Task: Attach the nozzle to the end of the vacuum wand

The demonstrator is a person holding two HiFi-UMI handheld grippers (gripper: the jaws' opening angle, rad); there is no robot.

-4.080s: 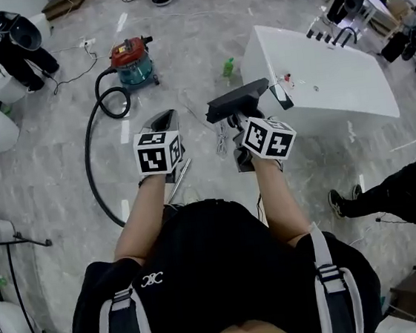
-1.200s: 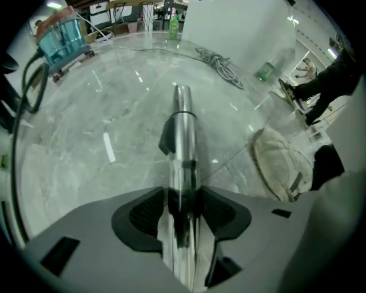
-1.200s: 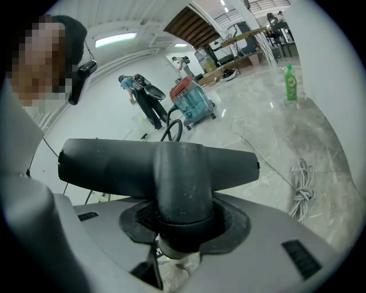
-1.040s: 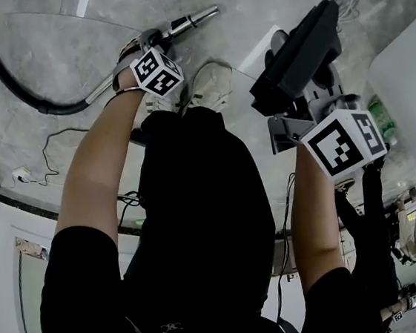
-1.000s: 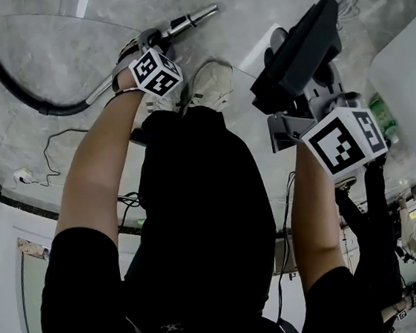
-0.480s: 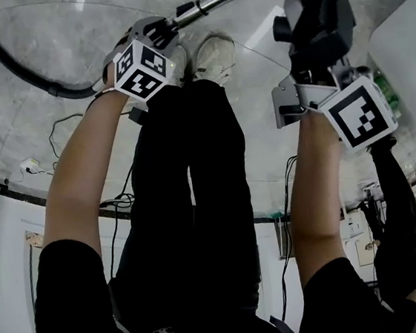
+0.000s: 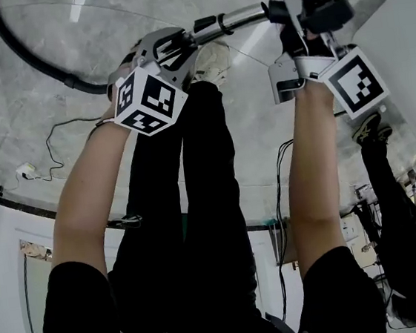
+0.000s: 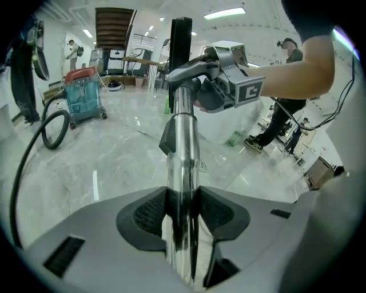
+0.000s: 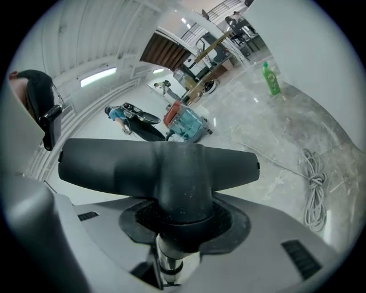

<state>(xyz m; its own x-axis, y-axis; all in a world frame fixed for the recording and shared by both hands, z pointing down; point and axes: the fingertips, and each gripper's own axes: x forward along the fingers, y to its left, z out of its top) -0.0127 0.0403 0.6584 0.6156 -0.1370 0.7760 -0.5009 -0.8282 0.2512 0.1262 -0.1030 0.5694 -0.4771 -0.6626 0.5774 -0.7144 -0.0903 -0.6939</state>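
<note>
The chrome vacuum wand (image 7: pixel 223 23) lies level between both hands, and my left gripper (image 7: pixel 172 47) is shut on it. Its jaws have just been closing a little with the wand (image 8: pixel 183 154) between the pads. The black floor nozzle (image 7: pixel 318 2) sits in my right gripper (image 7: pixel 303 33), which is shut on the nozzle's neck (image 9: pixel 184 197). The wand's free tip meets the nozzle's neck socket (image 7: pixel 277 11); how deep it sits I cannot tell. In the left gripper view the nozzle (image 8: pixel 182 46) stands edge-on at the wand's far end, with the right gripper (image 8: pixel 229 86) behind it.
The black hose (image 7: pixel 31 51) curves from the wand across the marble floor to the red and teal vacuum canister (image 8: pixel 86 94). A white table (image 7: pixel 398 36) stands at the right. A green bottle (image 9: pixel 271 77) and a coiled cable (image 9: pixel 314 189) lie on the floor. Another person (image 8: pixel 286 114) stands nearby.
The left hand has lifted the wand off the floor and swung its tip right. The right hand has risen and turned the nozzle, so tip and neck now touch.
</note>
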